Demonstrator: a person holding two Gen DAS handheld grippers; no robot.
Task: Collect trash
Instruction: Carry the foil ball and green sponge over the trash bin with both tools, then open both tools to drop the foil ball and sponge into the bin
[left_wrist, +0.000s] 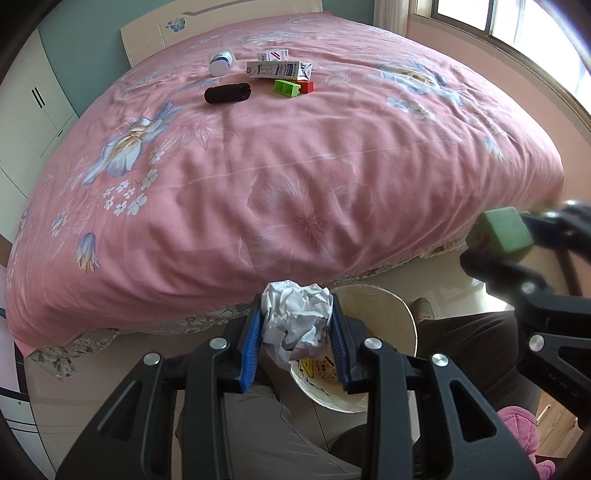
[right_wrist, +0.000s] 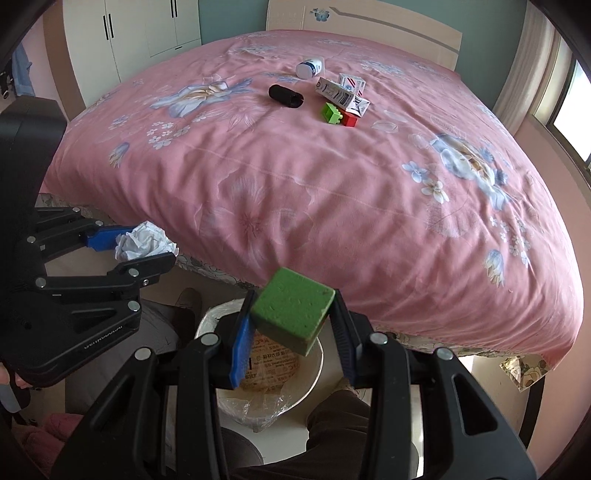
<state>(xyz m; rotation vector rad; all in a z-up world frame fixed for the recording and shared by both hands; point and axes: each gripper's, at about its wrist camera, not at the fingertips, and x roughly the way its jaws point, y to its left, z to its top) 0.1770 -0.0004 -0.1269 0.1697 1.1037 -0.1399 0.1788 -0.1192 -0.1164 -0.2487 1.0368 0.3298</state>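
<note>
Crumpled paper (left_wrist: 295, 317) pinched in left gripper (left_wrist: 295, 332) jaws, green foam block (right_wrist: 293, 310) clamped in right gripper (right_wrist: 291, 332) jaws, both seemingly above bin (right_wrist: 317, 369)

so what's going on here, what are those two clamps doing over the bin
A person is clearing trash off a bed with a handheld gripper in each hand. The left gripper is shut on a crumpled paper ball, and the right gripper is shut on a green sponge block. Both are held over a white bin on the floor by the bed. A bottle, cartons and toy bricks lie on the bed.
</note>
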